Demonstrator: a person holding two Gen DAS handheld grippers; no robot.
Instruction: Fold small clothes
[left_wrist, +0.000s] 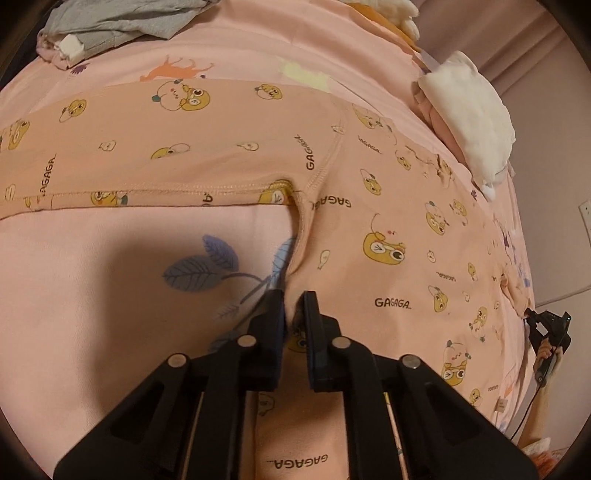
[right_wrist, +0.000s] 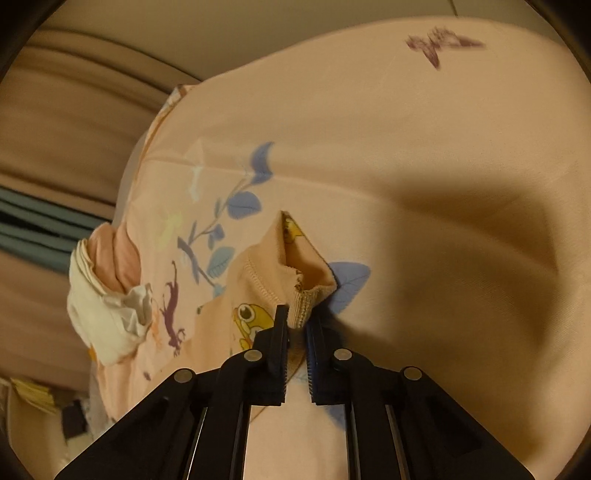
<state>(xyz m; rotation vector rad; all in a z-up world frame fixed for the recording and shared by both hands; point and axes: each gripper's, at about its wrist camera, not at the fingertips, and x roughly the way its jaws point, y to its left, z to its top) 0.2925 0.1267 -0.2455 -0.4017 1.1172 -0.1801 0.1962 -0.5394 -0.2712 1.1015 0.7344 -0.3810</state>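
Left tongs (left_wrist: 293, 306) are clamping an edge of the peach cartoon-print garment (left_wrist: 229, 147), which is lying spread flat on the pink bedsheet (left_wrist: 92, 295). Right tongs (right_wrist: 297, 325) are pinching a stitched hem corner (right_wrist: 304, 299) of it. Folding is only beginning: both grips set, no fold yet visible.
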